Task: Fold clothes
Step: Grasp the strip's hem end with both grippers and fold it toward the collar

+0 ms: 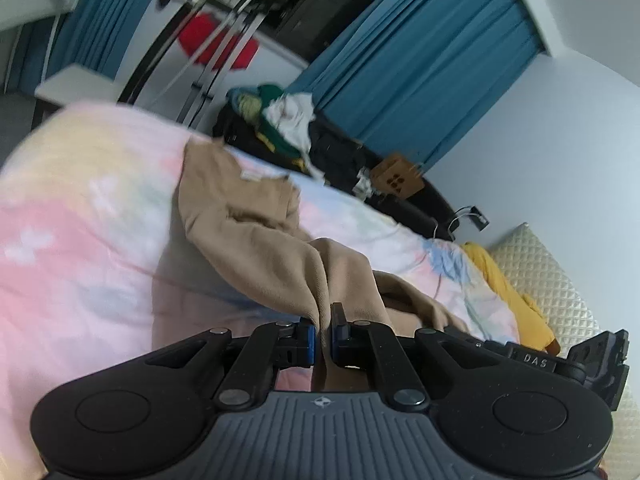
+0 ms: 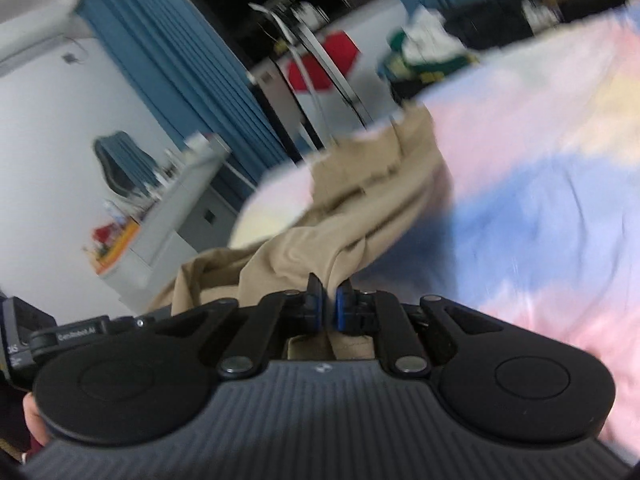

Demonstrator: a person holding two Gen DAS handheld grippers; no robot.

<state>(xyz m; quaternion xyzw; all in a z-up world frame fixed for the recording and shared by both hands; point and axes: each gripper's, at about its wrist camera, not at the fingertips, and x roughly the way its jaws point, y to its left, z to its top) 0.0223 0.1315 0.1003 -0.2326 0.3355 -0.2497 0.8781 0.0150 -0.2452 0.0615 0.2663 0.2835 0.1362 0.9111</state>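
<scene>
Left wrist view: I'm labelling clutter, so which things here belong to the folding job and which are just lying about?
In the job:
tan garment
left gripper
right gripper
pastel bedspread

Lying about:
yellow cloth
clothes heap
cardboard box
quilted pillow

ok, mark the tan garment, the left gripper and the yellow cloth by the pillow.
tan garment (image 1: 240, 220), left wrist view, on the flat upper panel lying on the bedspread.
left gripper (image 1: 325, 332), left wrist view, midway between the fingertips, shut on the fabric.
yellow cloth (image 1: 500, 280), left wrist view, on its middle fold.
</scene>
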